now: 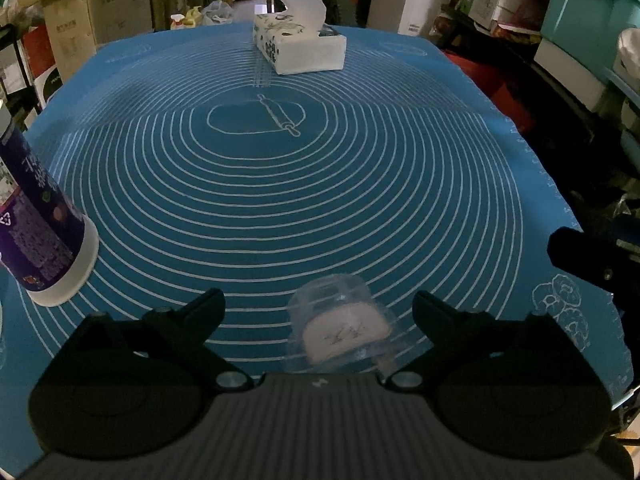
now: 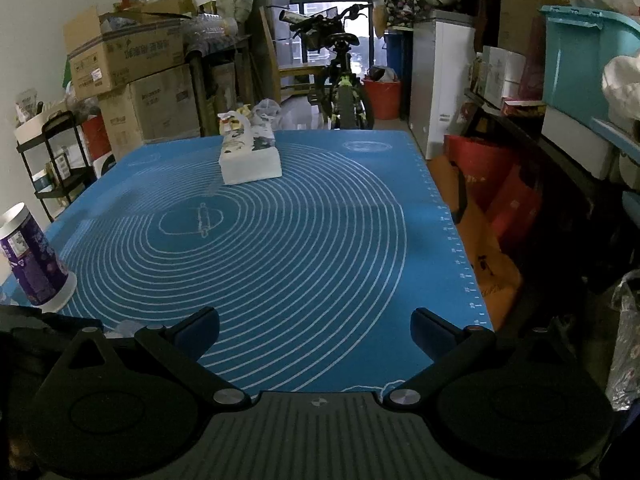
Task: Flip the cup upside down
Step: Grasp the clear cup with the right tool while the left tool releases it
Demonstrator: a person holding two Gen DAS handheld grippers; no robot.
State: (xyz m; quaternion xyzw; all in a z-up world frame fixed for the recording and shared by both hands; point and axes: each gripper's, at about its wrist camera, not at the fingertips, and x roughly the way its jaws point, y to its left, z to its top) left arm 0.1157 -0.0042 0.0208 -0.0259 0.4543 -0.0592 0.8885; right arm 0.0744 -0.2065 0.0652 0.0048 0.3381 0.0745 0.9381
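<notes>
Blue baking mat (image 1: 320,200) bears our clear plastic cup (image 1: 340,320), apparently already upturned; left gripper (image 1: 318,306) gapes around it, right gripper (image 2: 316,326) wide, empty; next, withdraw

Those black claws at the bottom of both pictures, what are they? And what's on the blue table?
They are grabbers a person holds, one in each hand, each with a camera looking along its two fingers. One picture comes from the left gripper, the other from the right gripper. Both are open and hold nothing. On the blue mat lie a clear cup, right between the left gripper's fingers, a tissue box at the far end, and a tall purple can on the left.
</notes>
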